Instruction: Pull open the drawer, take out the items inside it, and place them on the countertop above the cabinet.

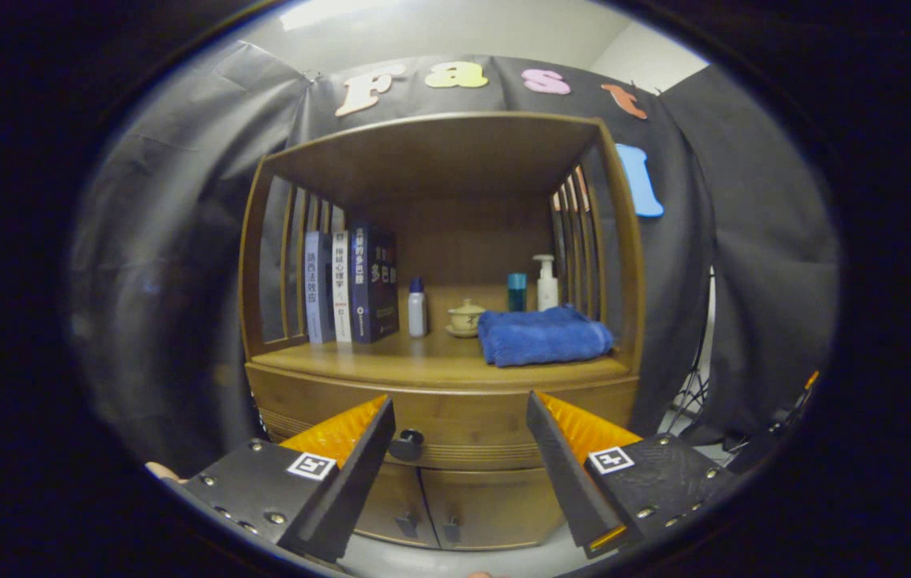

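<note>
Gripper (459,417) spread wide, nothing held; the drawer (455,417) is shut, its knob (407,444) ahead, close by the left finger, low on the cabinet (262,241) front.

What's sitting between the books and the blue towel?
In the gripper view, a small white bottle and a lidded cup stand between the books and towel. The gripper is open.
</note>
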A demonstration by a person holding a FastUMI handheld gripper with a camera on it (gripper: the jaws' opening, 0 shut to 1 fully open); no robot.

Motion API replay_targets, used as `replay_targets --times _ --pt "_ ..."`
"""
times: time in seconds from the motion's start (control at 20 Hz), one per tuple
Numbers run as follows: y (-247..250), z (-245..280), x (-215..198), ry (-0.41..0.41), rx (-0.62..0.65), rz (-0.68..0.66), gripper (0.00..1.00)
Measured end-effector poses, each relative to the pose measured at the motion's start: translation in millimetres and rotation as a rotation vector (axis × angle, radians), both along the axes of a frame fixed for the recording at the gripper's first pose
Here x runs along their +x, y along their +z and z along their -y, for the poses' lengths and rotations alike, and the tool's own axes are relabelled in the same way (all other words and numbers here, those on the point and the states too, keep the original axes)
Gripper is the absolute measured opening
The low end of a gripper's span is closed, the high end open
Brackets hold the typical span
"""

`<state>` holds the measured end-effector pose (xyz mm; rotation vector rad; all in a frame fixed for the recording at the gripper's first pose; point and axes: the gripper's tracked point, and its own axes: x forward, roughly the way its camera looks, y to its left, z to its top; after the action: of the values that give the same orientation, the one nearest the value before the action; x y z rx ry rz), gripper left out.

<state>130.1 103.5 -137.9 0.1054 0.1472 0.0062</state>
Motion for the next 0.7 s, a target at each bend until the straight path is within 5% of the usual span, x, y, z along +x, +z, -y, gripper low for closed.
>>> replay_targets --times 0.4,0.7 --pt "-73.8 -53.4 54.6 0.054 -0.022 -0.121 0.96" --pt "-113.9 -66.0 72.3 0.027 -0.017 -0.211 0.57"
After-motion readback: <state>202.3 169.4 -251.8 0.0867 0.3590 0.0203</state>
